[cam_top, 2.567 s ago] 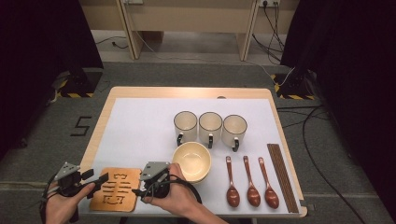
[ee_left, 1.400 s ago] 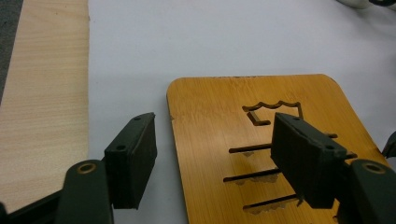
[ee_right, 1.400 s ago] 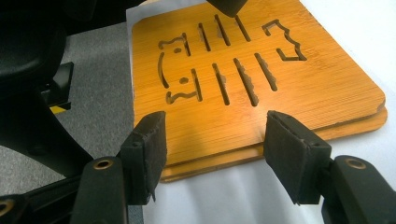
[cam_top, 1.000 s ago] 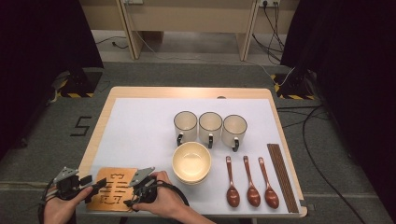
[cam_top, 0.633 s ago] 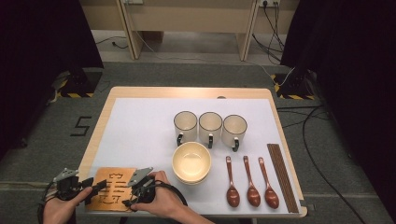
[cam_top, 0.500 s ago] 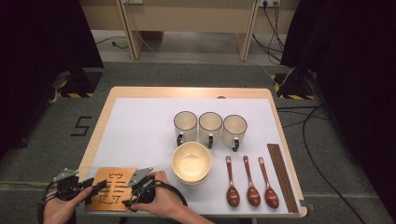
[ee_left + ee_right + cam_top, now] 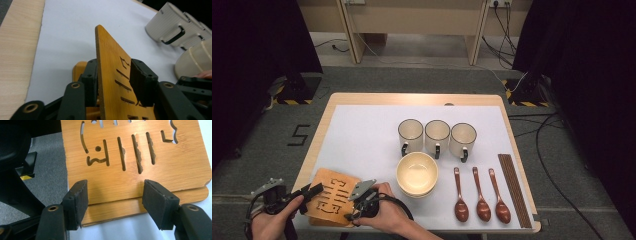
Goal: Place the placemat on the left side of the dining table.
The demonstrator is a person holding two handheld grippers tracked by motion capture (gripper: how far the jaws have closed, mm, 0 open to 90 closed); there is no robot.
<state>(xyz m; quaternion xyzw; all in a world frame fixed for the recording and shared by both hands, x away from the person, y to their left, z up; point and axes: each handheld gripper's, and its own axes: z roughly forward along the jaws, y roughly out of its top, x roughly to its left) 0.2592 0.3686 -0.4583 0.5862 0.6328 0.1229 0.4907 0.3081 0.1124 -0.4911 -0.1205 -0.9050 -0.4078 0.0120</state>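
Note:
Two slotted wooden boards [image 7: 333,198] lie stacked at the table's front left corner. The upper board [image 7: 112,75] stands edge-on between the jaws of my left gripper [image 7: 313,190], its left edge tipped up off the lower board [image 7: 140,206]. These jaws have just been closing. The left pad [image 7: 90,80] touches the board, and the right pad [image 7: 143,83] stands just off its slotted face. My right gripper [image 7: 352,206] sits at the boards' right side. It is open, with its pads [image 7: 76,203] spread wide over the boards' edge and nothing pressed between them.
Three cream mugs [image 7: 437,135] stand in a row at mid-table, with a cream bowl [image 7: 417,173] in front of them. Three brown spoons [image 7: 482,197] and dark chopsticks [image 7: 513,190] lie at the right. A white mat [image 7: 362,135] covers the table.
The left gripper's jaws have narrowed around the upper board and the hand has risen a little, tipping that board's left edge up. The right hand has stayed put.

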